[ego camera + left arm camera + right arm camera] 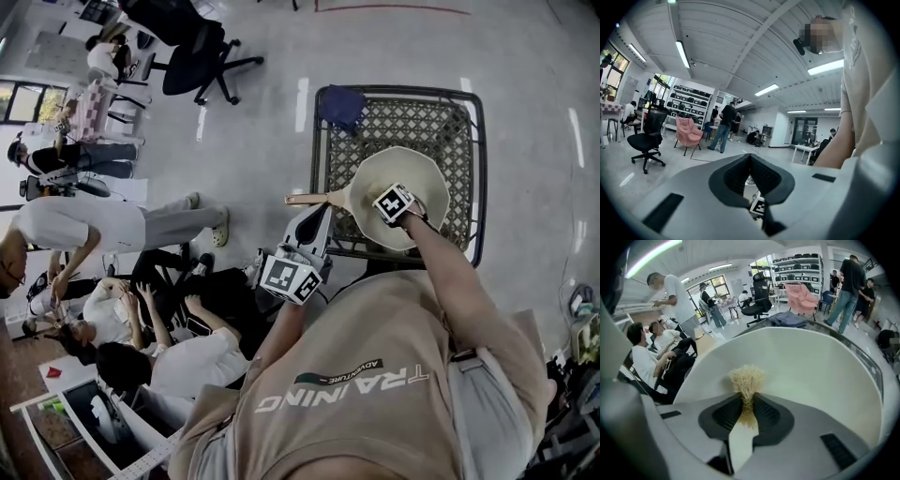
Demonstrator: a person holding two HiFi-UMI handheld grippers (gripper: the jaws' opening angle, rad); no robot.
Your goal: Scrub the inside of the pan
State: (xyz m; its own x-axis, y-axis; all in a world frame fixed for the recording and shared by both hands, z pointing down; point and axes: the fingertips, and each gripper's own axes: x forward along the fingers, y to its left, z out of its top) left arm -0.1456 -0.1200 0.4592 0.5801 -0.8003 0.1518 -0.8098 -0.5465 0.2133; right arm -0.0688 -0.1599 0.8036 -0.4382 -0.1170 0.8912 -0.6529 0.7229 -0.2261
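Observation:
A cream pan (398,178) with a wooden handle (307,199) lies on a metal lattice table (323,141). In the right gripper view the pan's pale inside (811,376) fills the frame. My right gripper (747,398) is shut on a straw-coloured fibre scrubber (746,379), whose tuft pokes out over the pan's inner wall. From the head view the right gripper (398,208) sits inside the pan under its marker cube. My left gripper (317,220) hovers just below the handle. In its own view the left gripper (750,157) has its jaws meeting at the tips, with nothing seen between them.
A blue cloth (342,105) lies on the table's far left corner. Several people sit on the floor (141,319) left of me, and one bends over (84,225). A black office chair (202,56) stands farther off.

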